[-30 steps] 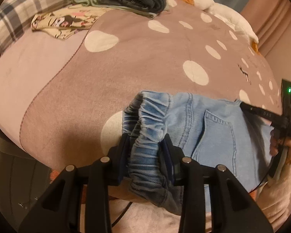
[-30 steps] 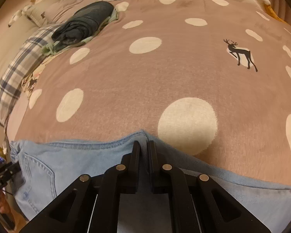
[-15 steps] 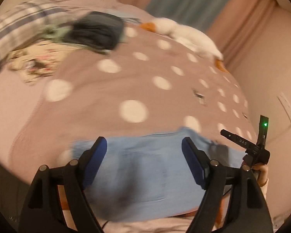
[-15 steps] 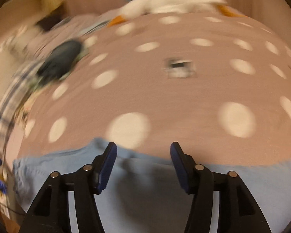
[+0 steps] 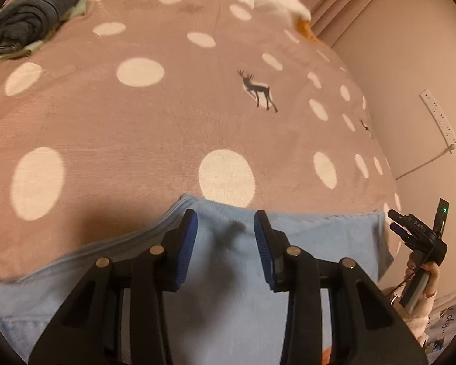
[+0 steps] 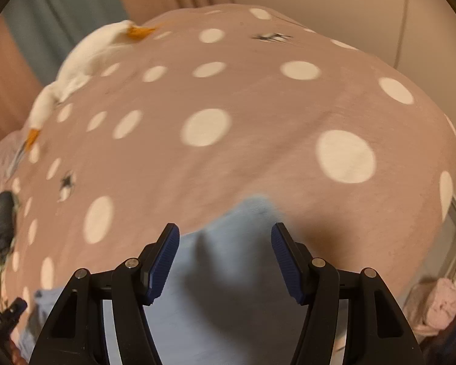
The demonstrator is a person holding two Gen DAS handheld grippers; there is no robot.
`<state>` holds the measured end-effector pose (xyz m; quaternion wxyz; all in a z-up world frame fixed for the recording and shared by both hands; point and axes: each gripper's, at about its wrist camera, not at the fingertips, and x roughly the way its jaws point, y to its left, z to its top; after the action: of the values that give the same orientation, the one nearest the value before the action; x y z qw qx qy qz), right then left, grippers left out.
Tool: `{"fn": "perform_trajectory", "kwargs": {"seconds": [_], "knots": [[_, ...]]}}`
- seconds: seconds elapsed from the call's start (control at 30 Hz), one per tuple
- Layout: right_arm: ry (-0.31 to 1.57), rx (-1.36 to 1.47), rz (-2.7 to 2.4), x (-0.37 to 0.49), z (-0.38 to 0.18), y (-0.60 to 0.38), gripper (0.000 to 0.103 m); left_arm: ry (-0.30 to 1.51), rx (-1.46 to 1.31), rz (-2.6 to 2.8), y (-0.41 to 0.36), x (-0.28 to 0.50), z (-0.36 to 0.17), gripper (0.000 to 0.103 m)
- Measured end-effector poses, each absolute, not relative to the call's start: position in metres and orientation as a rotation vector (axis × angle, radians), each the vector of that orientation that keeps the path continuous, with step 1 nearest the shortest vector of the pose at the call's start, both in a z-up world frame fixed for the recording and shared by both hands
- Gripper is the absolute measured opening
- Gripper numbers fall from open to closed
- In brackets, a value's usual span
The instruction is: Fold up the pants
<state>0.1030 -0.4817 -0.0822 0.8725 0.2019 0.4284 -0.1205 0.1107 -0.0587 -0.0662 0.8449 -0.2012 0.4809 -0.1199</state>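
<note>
Pants (image 5: 228, 298), light-blue denim, are laid flat along the near edge of the bed, on a brown blanket (image 5: 173, 127) w/ white dots and deer motifs. In the left wrist view the far edge of the denim runs as a seam from lower left up to a corner just below a white dot, then roughly level to the right, ending at a hem corner near the blanket's right side. In the right wrist view a rounded tip of the denim (image 6: 255, 213) is seen pointing away from the camera; detail is lost to blur.

Left gripper (image 5: 225, 231): jaws are closing at a moderate gap, blue pads clear of the cloth, nothing pinched; denim is seen between and below them. Right gripper (image 6: 225, 243): jaws are opening, set wider, nothing clamped; denim lies under the gap. The right gripper is also seen at the right edge of the left wrist view (image 5: 419, 234), held by a hand (image 5: 422, 276), beyond the hem corner.

Open room: the blanket beyond the denim is unoccupied across its middle. Dark folded clothes (image 5: 33, 18) occupy the far left corner. White plush w/ orange parts (image 6: 85, 51) lies along the far edge. Wall (image 5: 410, 60) stands close to the bed's right side.
</note>
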Motion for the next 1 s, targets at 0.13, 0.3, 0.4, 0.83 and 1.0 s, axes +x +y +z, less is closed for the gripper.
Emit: {"fn": "perform_trajectory", "kwargs": {"seconds": [0.13,0.3,0.4,0.83,1.0], "knots": [[0.918,0.448,-0.236,0.11,-0.095,-0.489,0.062,1.078,-0.446,-0.227,-0.062,0.124,-0.086,0.036],[0.877,0.418,-0.227,0.11,-0.099,-0.489,0.023,1.066,-0.429,-0.219,-0.064,0.125,-0.085,0.036],[0.823,0.394,-0.246,0.106,-0.091,-0.489,0.006,1.067,-0.433,-0.215,-0.064,0.127,-0.086,0.036],[0.838,0.32,-0.319,0.109,-0.104,-0.487,0.005,1.069,-0.453,-0.195,-0.059,0.111,-0.078,0.039],[0.839,0.341,-0.342,0.075,-0.089,-0.493,0.055,1.013,-0.439,-0.241,-0.058,0.063,-0.056,0.056]]}}
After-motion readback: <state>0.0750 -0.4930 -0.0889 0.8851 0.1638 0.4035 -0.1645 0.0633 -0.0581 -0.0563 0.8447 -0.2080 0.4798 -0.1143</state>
